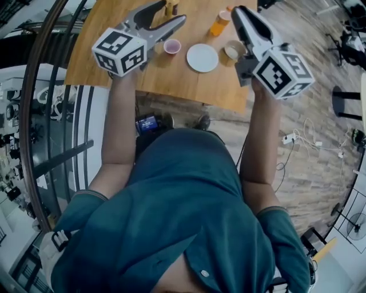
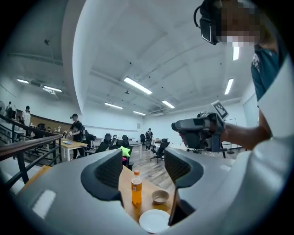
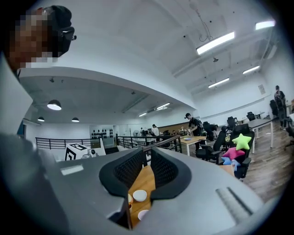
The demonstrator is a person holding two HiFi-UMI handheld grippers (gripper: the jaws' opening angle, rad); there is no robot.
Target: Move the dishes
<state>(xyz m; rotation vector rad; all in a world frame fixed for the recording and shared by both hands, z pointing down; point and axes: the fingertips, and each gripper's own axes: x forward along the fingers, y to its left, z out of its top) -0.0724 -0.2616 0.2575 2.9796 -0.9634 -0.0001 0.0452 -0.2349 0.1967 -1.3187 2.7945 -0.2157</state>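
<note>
Both tools are empty, the left gripper (image 1: 168,14) partly open and the right gripper (image 1: 239,14) barely parted, poised level above the table (image 1: 189,86), probably readying for the white plate (image 1: 202,58).

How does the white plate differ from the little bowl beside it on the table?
The plate is white, the bowl tan. The plate is flat and shallow; the bowl has raised sides. The plate is wider than the bowl. Both are round, stand upright on the wooden table, and look empty.
</note>
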